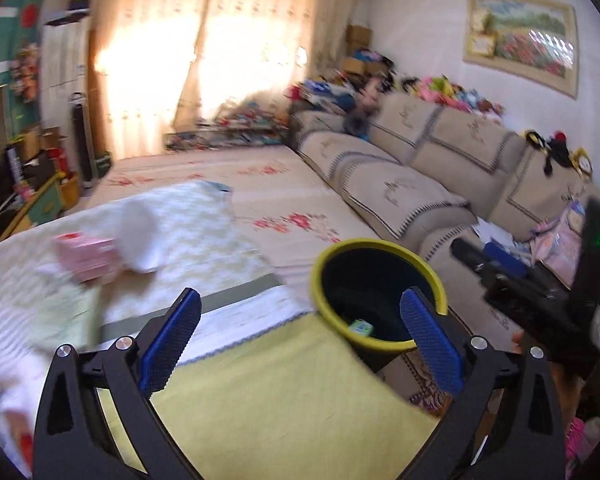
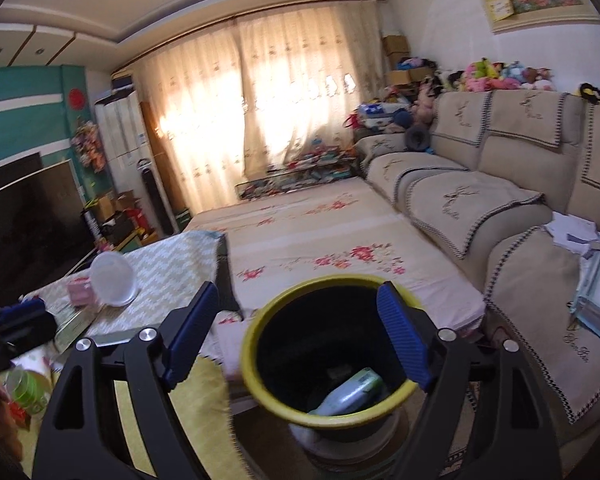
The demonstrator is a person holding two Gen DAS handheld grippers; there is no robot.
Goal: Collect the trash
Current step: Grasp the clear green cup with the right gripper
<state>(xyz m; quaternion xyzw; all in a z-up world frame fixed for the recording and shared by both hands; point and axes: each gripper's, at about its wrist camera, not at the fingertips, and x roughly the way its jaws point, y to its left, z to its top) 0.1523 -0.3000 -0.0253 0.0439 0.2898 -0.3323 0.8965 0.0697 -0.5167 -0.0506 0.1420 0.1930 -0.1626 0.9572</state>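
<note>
1. From my left wrist camera, the table side is smeared with motion blur; I can't read the pink box or make out the white thing beside it.
2. The right tongs show only partly there, with the frame's right edge cutting off the body.
3. The right finger of my left tongs covers part of the bin opening, and the small green item inside is too small to identify.
4. On the right wrist camera, the bin's base is hidden behind its rim, and the pale wrapper inside is half buried in shadow.
5. The left tongs sit at the left edge, cropped and dark; I can't tell their state from there.
</note>
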